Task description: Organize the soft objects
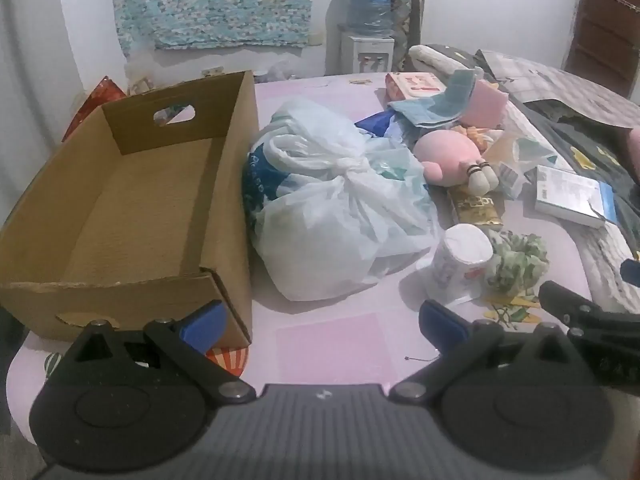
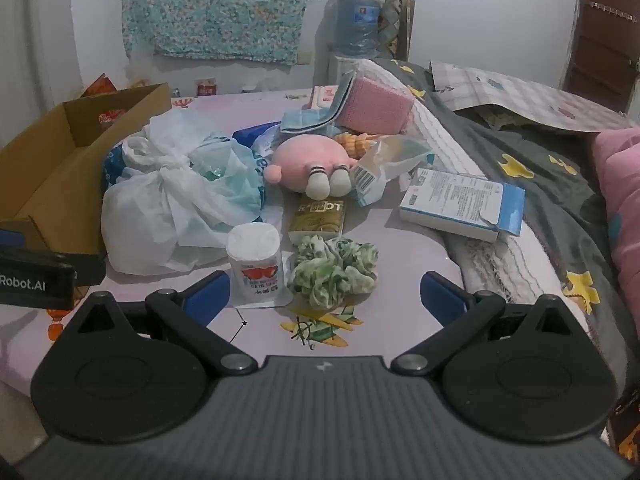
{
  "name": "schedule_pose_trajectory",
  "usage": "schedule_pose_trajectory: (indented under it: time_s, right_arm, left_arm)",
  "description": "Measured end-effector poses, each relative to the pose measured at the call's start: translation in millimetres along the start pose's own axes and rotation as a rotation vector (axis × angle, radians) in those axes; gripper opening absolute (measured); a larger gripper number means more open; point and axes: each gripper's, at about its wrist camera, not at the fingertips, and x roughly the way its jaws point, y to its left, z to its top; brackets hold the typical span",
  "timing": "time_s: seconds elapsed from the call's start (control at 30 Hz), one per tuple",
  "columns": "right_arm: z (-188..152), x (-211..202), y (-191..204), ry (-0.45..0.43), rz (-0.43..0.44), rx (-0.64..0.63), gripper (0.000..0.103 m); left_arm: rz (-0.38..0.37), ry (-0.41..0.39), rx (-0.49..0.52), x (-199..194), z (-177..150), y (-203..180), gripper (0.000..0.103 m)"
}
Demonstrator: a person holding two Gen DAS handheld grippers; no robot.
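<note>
Cardboard box [image 1: 132, 208] stands at the left of the table [image 1: 332, 344], open-topped and nothing seen inside it; from the left gripper [image 1: 320, 324] it lies at about ten o'clock, its near corner just beside the left finger [image 1: 204, 322]. Left gripper: jaws spread wide, nothing between them, pointed downward over bare table. Knotted plastic bag [image 1: 336, 208] sits at twelve o'clock from it, touching the box's right wall. Right gripper [image 2: 324, 300]: jaws likewise wide apart and holding nothing, tilted down toward the table. Green scrunchie [image 2: 334, 272] lies at twelve o'clock directly ahead of the gap, near the fingertips, its long axis running across the jaws, beside a small white packet [image 2: 256, 264]. Pink plush toy [image 2: 308, 164] lies farther back, also near twelve o'clock. Judgement: the right hand is nearer the scrunchie; a short forward-and-down reach would bring it between the jaws.
</note>
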Motion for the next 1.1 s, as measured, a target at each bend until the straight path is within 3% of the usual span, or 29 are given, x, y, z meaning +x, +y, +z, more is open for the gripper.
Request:
schedule_pose_trajectory:
  time_s: [0.53, 1.1]
  right_arm:
    - [6.2, -6.1, -5.4, -0.009, -0.012, -0.007, 0.102]
    - [8.4, -1.5, -4.8, 0.01, -0.018, -0.001, 0.102]
  left_arm:
    - [-0.05, -0.003, 0.069, 3.5, 5.3, -11.2, 0.103]
    - [-0.064, -0.011, 0.076, 1.3, 9.2, -11.8, 0.103]
